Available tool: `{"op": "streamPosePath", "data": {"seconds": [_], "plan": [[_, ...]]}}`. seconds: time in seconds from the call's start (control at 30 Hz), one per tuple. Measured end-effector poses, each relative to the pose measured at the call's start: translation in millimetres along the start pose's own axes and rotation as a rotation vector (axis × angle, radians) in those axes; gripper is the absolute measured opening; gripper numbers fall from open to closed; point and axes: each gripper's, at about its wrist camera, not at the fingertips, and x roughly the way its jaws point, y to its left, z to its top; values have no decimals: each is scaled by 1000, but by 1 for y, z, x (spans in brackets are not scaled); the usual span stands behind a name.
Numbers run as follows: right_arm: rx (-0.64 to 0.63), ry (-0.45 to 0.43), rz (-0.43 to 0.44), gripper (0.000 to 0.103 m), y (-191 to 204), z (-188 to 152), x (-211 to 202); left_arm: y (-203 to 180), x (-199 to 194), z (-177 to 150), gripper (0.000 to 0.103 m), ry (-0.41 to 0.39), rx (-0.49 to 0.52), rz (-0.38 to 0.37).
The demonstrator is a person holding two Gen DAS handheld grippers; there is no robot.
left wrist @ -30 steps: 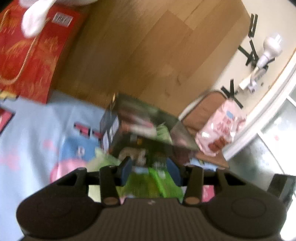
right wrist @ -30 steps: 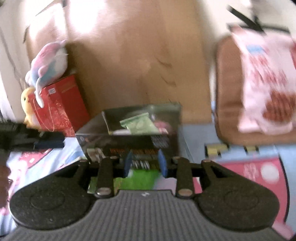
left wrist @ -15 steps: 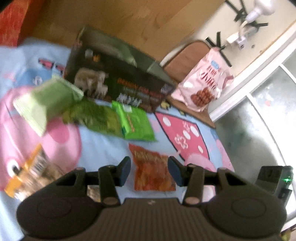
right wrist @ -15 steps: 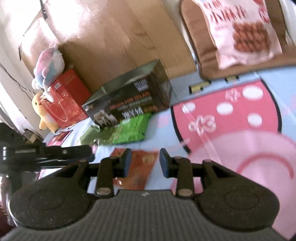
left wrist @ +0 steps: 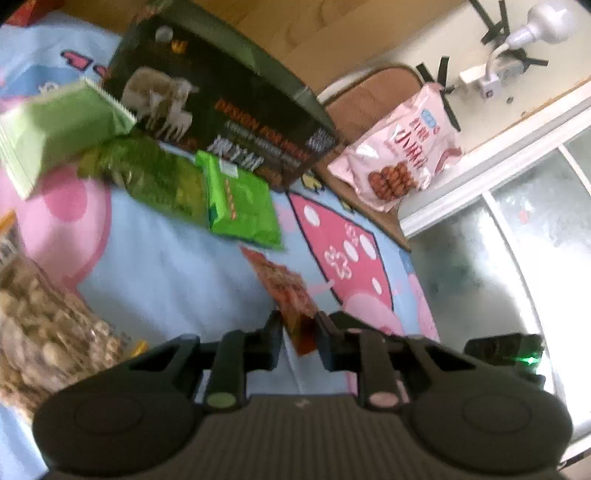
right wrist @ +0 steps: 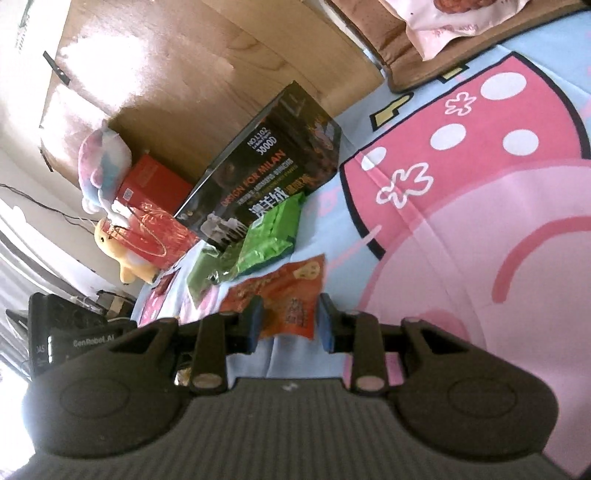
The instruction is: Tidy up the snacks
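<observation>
Orange-red, crinkled snack packet [left wrist: 291, 295] is lying on the blue-pink mat [left wrist: 166, 269], lower centre; the left gripper [left wrist: 299, 332] is pinching its near end, jaws just closing. Right gripper [right wrist: 288, 319] is straddling it, jaws apart. Green packets [left wrist: 240, 199] and a dark box [left wrist: 221, 107] are sitting beyond, upper left.

Plush toys [right wrist: 105, 162] atop red box [right wrist: 147, 206], brown cushion [left wrist: 369, 99], lamp [left wrist: 535, 22].

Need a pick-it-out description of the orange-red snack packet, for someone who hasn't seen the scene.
Start at the dark printed box standing on the pink-and-blue cartoon mat. In front of it lie green packets; nearer the camera lies the orange-red packet, its near end between the left gripper fingers. It is the only orange-red packet there.
</observation>
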Motion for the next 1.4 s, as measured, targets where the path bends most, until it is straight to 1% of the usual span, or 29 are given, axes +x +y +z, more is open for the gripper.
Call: {"op": "streamPosePath", "data": {"seconds": [0.13, 0.2, 0.27, 0.33, 0.4, 0.43, 0.47, 0.5, 0.6, 0.7, 0.73, 0.77, 0.8, 0.83, 0.87, 0.9, 0.93, 1.0, 1.1, 1.2, 1.23, 1.3, 1.33, 1.37, 1.4], "plan": [[18, -7, 65, 35, 0, 3, -5, -3, -17, 6, 16, -37, -10, -62], [31, -4, 100, 36, 2, 5, -5, -4, -24, 9, 15, -53, -15, -75], [54, 4, 132, 36, 4, 6, -2, -4, -29, 11, 15, -62, -26, -104], [89, 18, 190, 36, 5, 9, 0, -4, -36, 14, 15, -78, -30, -125], [98, 6, 205, 36, 7, 12, 0, -4, -44, 18, 15, -100, -30, -142], [98, -4, 203, 38, 7, 13, 0, -3, -48, 20, 15, -112, -35, -157], [108, -9, 208, 42, 6, 13, -1, -3, -52, 22, 15, -123, -44, -172], [127, -4, 223, 42, 2, 15, 0, -2, -56, 24, 15, -133, -52, -182], [196, 28, 292, 42, -4, 14, 6, -4, -62, 28, 15, -155, -43, -187], [236, 37, 365, 42, -3, 15, 9, -2, -61, 31, 15, -154, -48, -199], [231, 36, 379, 41, 1, 17, 9, -1, -60, 33, 15, -150, -46, -196], [219, 34, 382, 37, 5, 20, 9, 0, -60, 35, 15, -158, -41, -192], [195, 24, 362, 35, 10, 24, 9, 0, -62, 37, 15, -167, -34, -187], [162, 13, 337, 29, 17, 29, 9, 0, -65, 42, 15, -181, -28, -176], [140, 2, 318, 18, 23, 33, 10, 0, -67, 47, 15, -195, -19, -166], [128, -4, 313, 15, 28, 38, 12, 0, -69, 54, 15, -205, -11, -161], [121, -9, 316, 14, 33, 45, 16, -1, -70, 62, 15, -217, -4, -154], [78, -27, 294, 14, 46, 58, 24, -3, -71, 76, 16, -236, 22, -130], [-7, -62, 235, 14, 66, 78, 40, -5, -65, 104, 16, -254, 57, -89], [-70, -112, 167, 14, 75, 100, 56, -4, -49, 129, 17, -244, 72, -53], [-82, -123, 141, 14, 75, 107, 61, -4, -41, 137, 17, -240, 85, -25], [-119, -143, 90, 15, 74, 117, 71, -8, -25, 147, 21, -231, 127, 46], [-150, -152, 55, 15, 75, 121, 77, -10, -13, 152, 31, -218, 156, 99], [-194, -163, 13, 17, 78, 123, 84, -10, -3, 154, 45, -204, 173, 147], [-247, -171, -40, 17, 80, 123, 91, -10, 8, 157, 48, -189, 189, 206]]}}
